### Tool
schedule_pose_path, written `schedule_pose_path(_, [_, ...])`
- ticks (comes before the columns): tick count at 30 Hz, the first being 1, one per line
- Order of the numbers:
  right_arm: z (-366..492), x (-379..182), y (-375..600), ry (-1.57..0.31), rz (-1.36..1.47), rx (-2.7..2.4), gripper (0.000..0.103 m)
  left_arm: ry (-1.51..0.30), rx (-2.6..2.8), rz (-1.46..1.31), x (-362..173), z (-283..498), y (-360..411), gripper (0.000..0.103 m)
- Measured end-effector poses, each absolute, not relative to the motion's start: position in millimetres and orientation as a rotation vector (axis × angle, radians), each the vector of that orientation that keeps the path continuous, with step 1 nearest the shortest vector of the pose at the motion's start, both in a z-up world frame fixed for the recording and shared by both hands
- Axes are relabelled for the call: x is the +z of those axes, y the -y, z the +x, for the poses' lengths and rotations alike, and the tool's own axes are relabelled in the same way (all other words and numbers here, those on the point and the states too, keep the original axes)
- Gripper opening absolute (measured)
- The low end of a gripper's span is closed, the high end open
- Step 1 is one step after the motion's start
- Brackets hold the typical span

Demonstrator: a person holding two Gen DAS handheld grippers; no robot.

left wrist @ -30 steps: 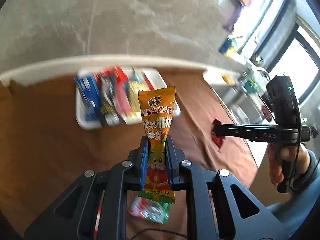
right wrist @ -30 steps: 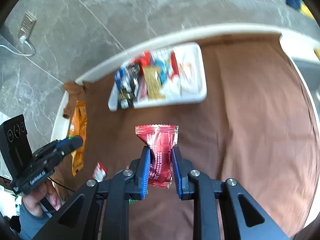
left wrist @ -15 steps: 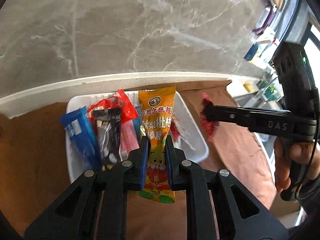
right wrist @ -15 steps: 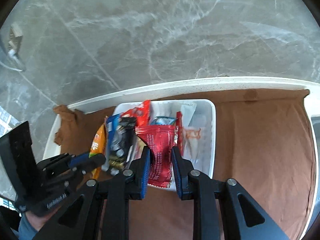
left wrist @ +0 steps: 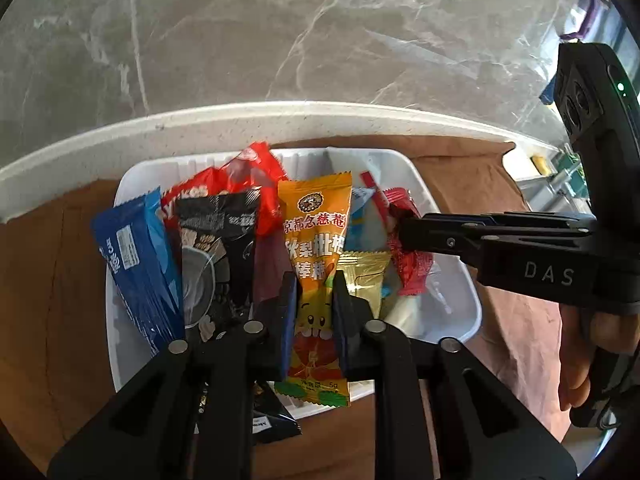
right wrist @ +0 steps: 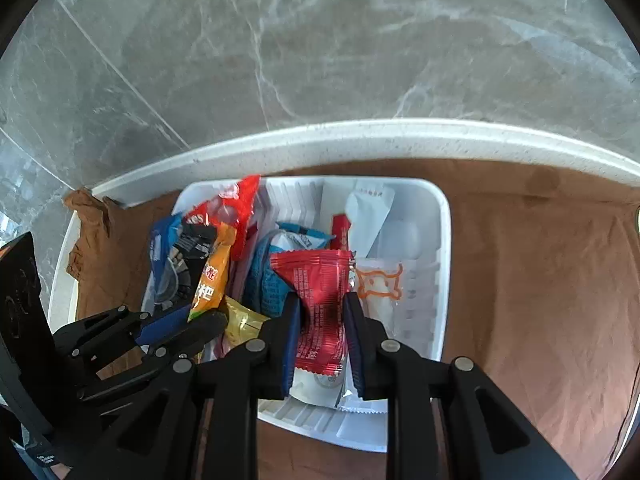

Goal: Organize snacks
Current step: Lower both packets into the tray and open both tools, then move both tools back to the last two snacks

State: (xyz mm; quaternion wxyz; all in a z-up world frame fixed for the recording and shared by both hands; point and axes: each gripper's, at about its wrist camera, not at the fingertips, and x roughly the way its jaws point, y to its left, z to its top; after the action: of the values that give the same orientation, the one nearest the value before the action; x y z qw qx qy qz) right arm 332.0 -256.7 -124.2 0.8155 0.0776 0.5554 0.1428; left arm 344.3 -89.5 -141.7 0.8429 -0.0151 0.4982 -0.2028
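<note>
My left gripper [left wrist: 314, 300] is shut on an orange snack packet [left wrist: 316, 240] and holds it upright over the white tray [left wrist: 460, 280]. My right gripper [right wrist: 320, 320] is shut on a red snack packet [right wrist: 320, 284] over the same tray [right wrist: 440, 240]. The tray holds several packets: a blue one [left wrist: 136, 256], a black one [left wrist: 216, 240], a red one [left wrist: 240, 184], a gold one [left wrist: 364, 276] and white ones [right wrist: 372, 216]. The right gripper with its red packet [left wrist: 408, 256] also shows in the left wrist view, and the left gripper [right wrist: 184, 320] in the right wrist view.
The tray sits on a brown cloth [right wrist: 540, 280] on a white-rimmed table [right wrist: 360, 136]. A grey marble wall [left wrist: 280, 32] stands behind. A black packet [left wrist: 272, 420] lies by the tray's near edge. A white container [left wrist: 532, 160] sits at the far right.
Both grippers have moved forward from over the brown cloth to over the tray, each still holding its packet. They now stand close side by side.
</note>
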Motion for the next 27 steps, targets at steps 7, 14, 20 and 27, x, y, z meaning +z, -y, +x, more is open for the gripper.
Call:
schedule_pose_path(7, [332.1, -129.4, 254.4, -1.191, 0.140, 0.297, 0.031, -1.057, -0.380, -0.038, -152.1, 347.8, 82.1, 0.036])
schedule_pose_path(14, [328.3, -133.6, 253.4, -1.199, 0.140, 0.292, 0.035, -1.032, -0.392, -0.053, -143.5, 343.7, 81.6, 0.064])
schedule_pose_path(20, [323.1, -125.7, 258.7, -1.186, 0.152, 0.277, 0.043, -0.989, -0.394, -0.068, -125.4, 330.3, 79.7, 0.074])
schedule_pose_path(27, [305.2, -97.0, 274.1, -1.116, 0.227, 0.294, 0.067, -0.883, -0.406, -0.103, -89.1, 297.9, 70.8, 0.101])
